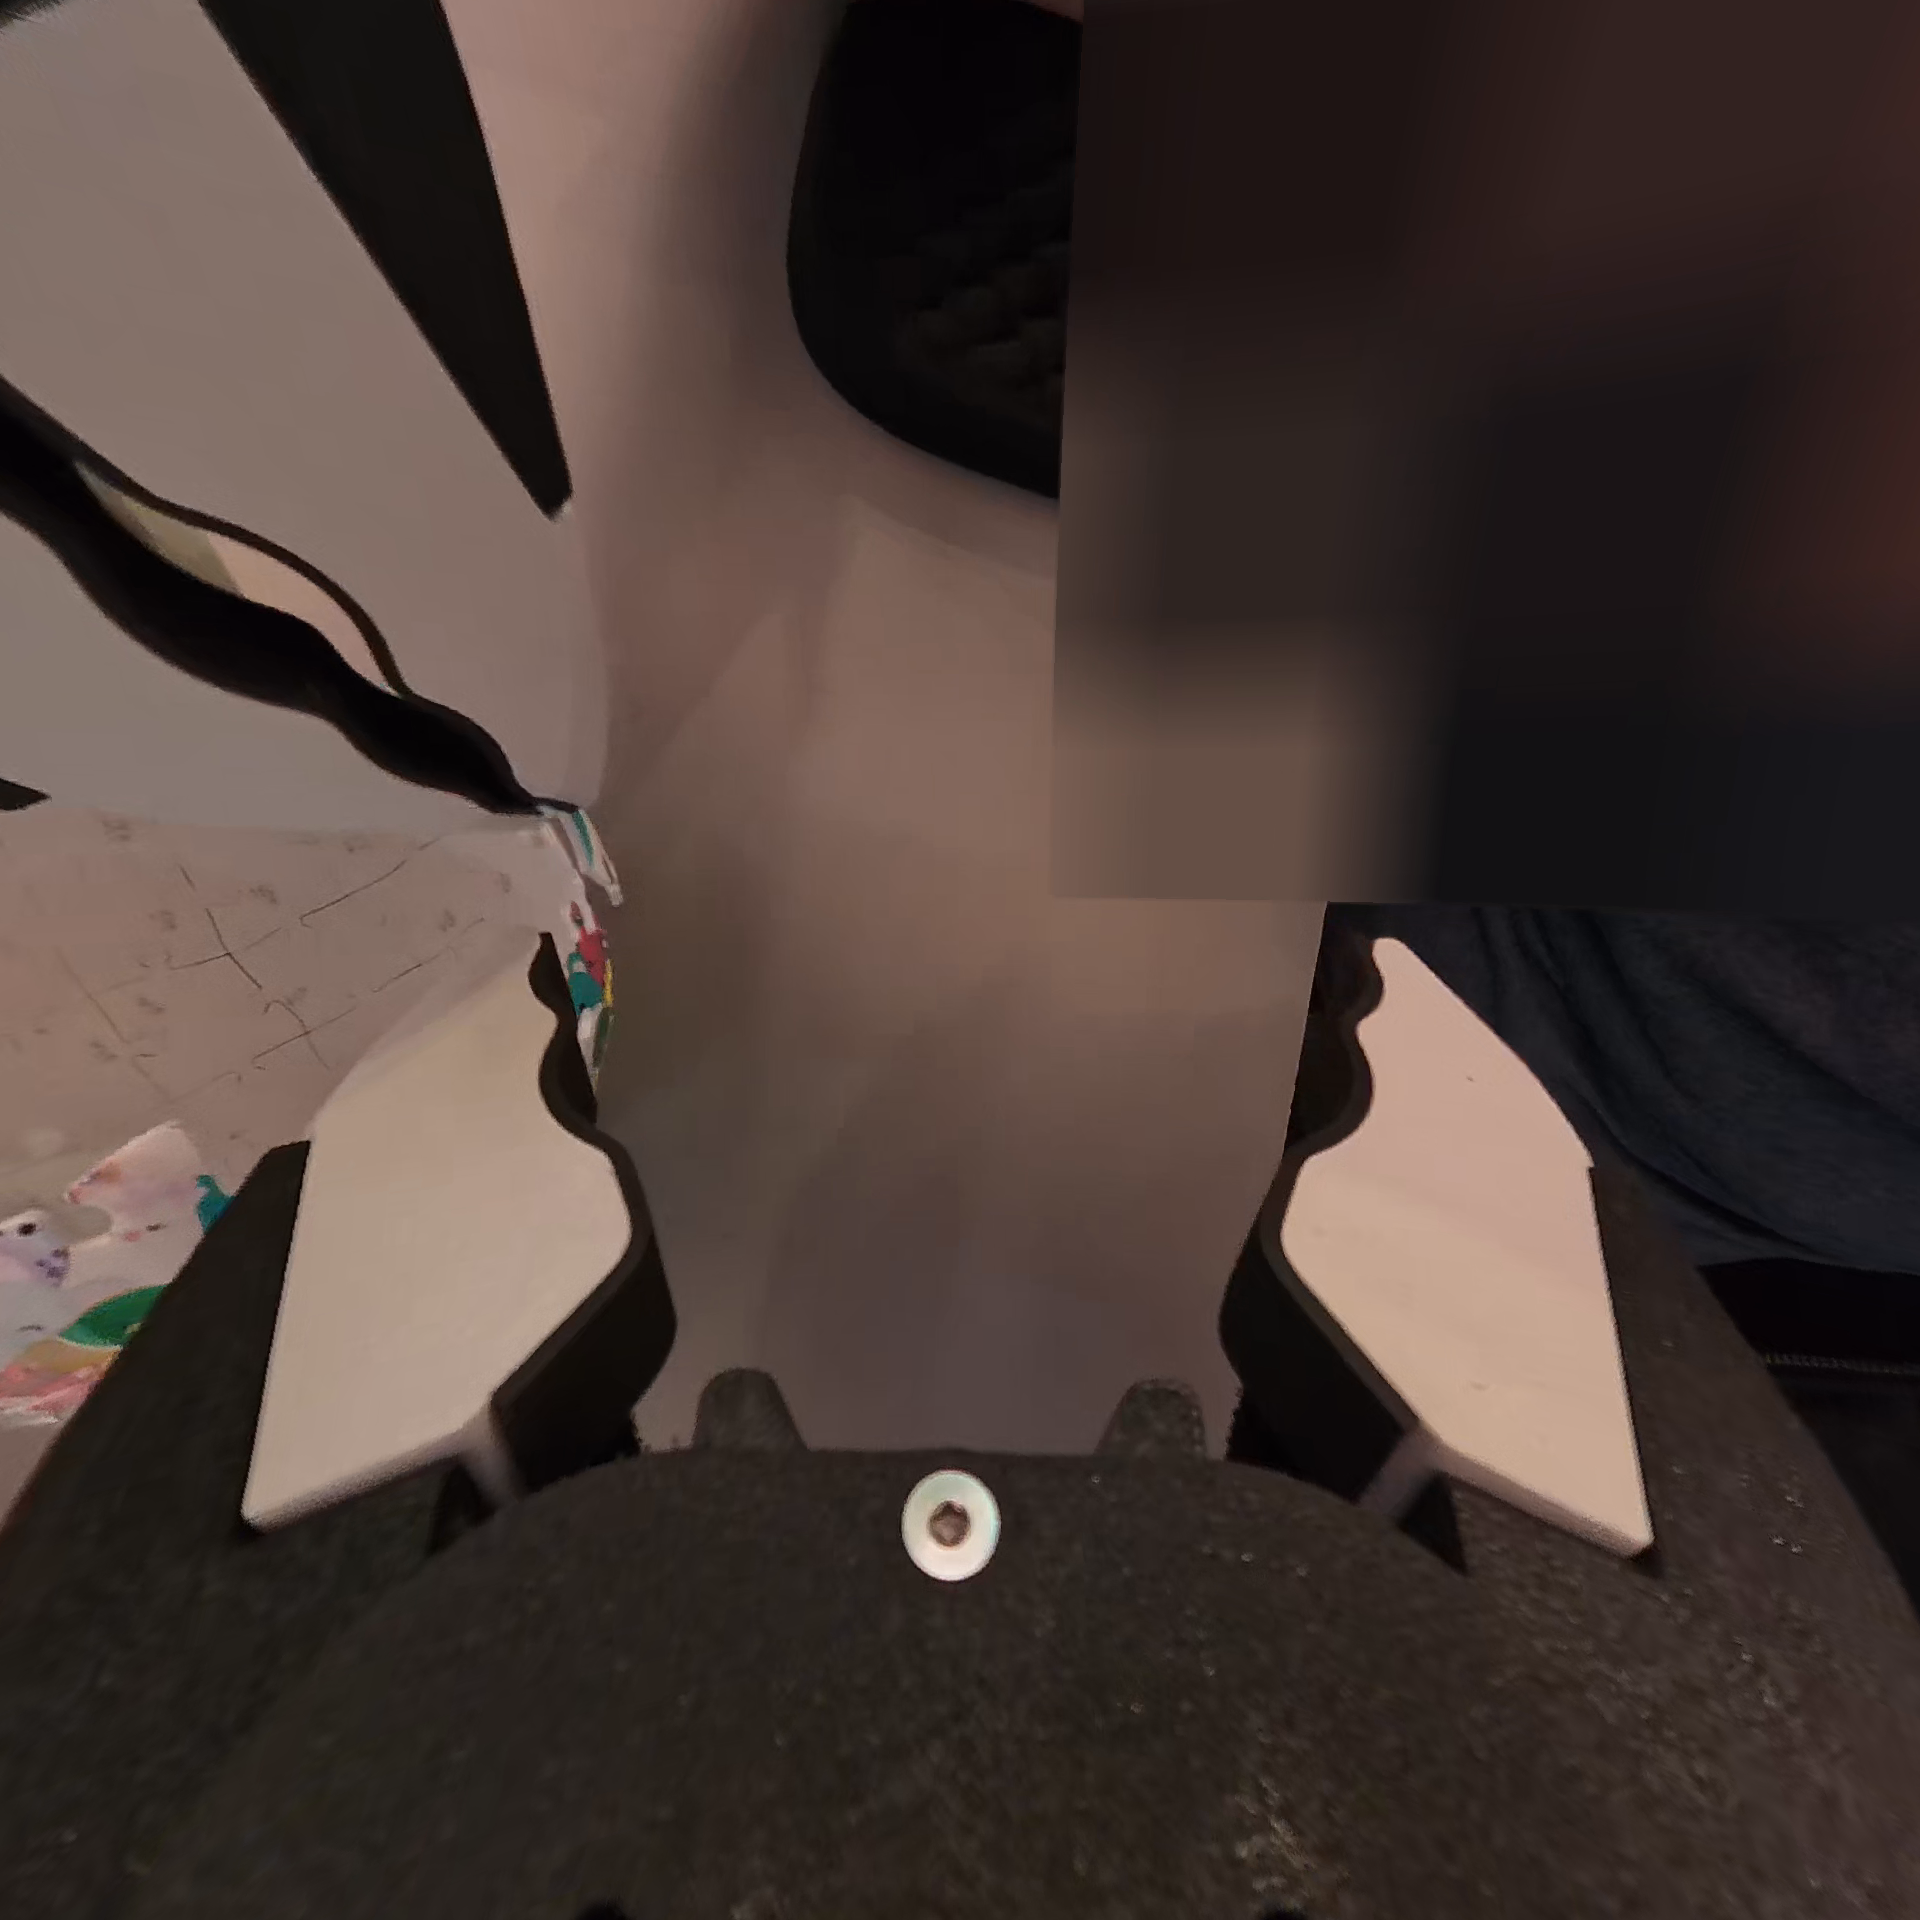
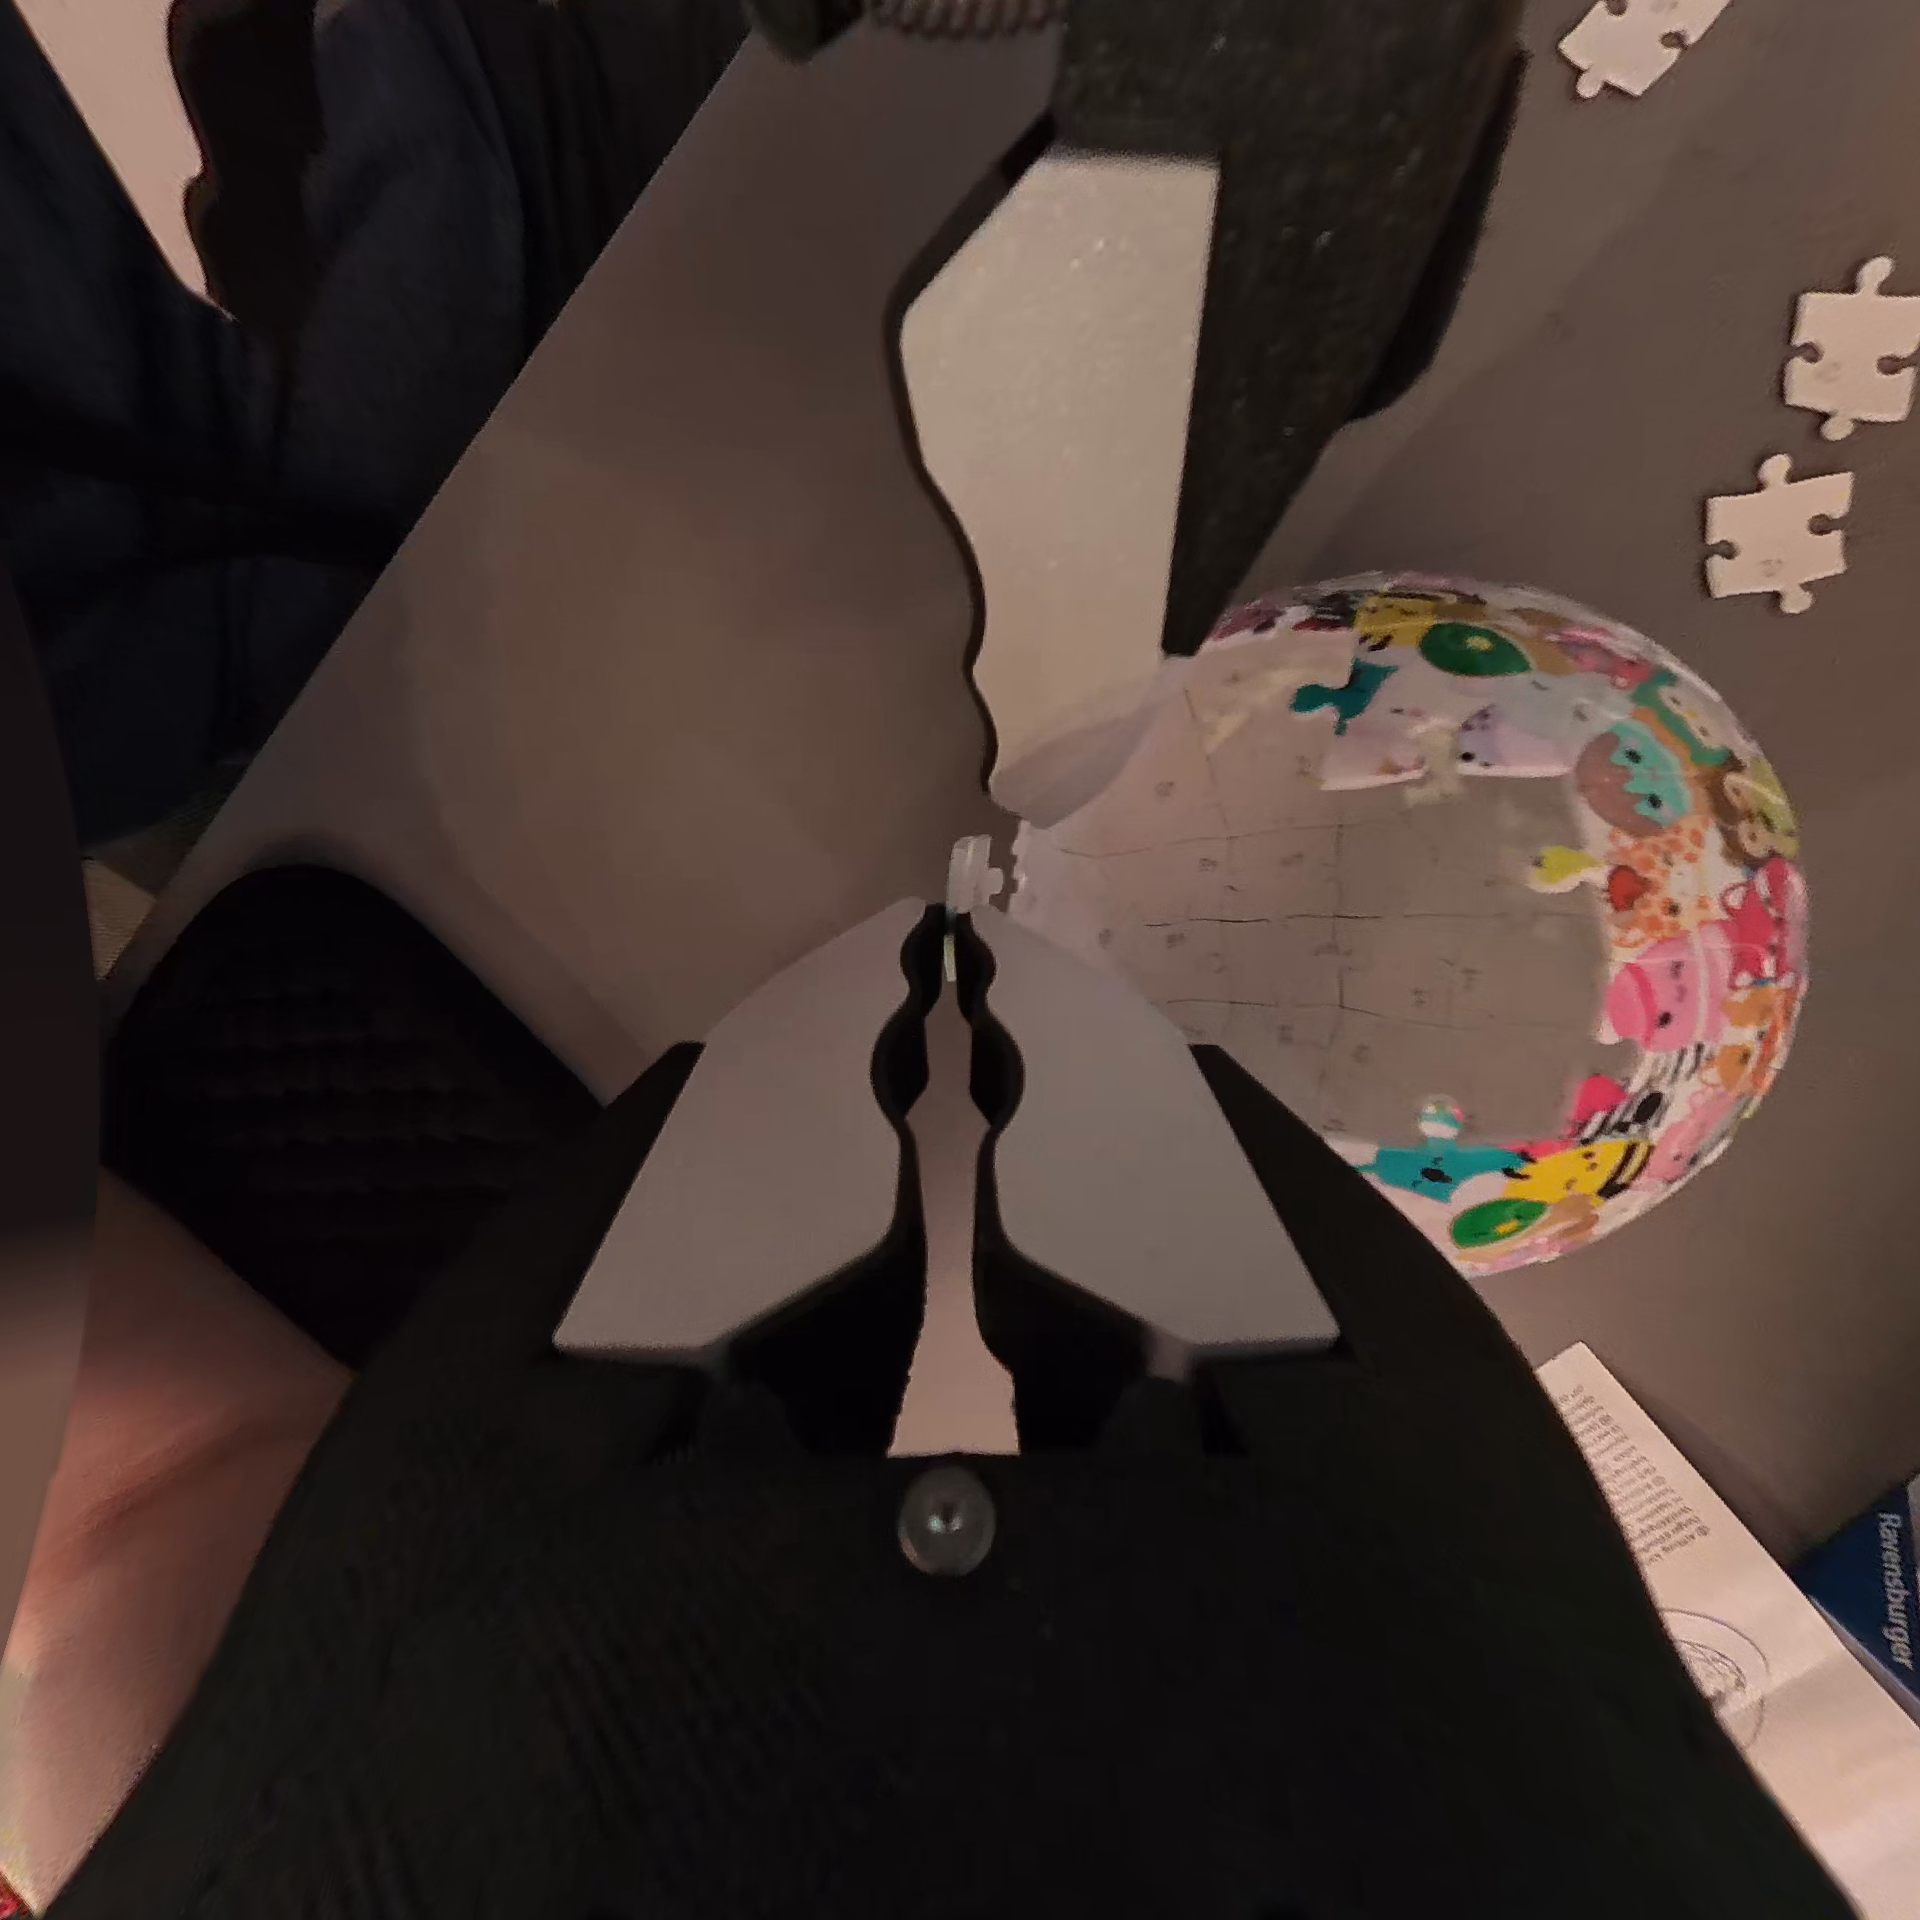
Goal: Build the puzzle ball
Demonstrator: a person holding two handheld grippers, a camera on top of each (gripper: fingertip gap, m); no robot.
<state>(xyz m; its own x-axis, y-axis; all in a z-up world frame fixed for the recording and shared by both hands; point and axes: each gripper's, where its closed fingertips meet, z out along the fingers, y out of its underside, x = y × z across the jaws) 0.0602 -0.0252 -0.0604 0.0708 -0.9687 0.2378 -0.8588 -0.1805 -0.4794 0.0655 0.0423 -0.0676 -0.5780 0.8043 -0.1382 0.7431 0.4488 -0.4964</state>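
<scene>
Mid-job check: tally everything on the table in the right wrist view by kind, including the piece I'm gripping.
Ball shell: 1
Loose pieces: 3
Piece in the right gripper: 1
Leaflet: 1
Blue box: 1
Total: 7

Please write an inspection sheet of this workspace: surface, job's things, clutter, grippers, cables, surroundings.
Surface: grey table, white edge nearest the person.
Job's things: part-built ball, open side toward the right camera, white inside; three loose pieces lie white side up beyond it; one piece held at the ball's rim.
Clutter: paper sheet and blue box at the right.
Grippers: right gripper shut on the piece; left gripper open, its finger touching the ball's rim.
Cables: coiled cable at the top edge.
Surroundings: black chair seat, person's dark sleeve.
</scene>
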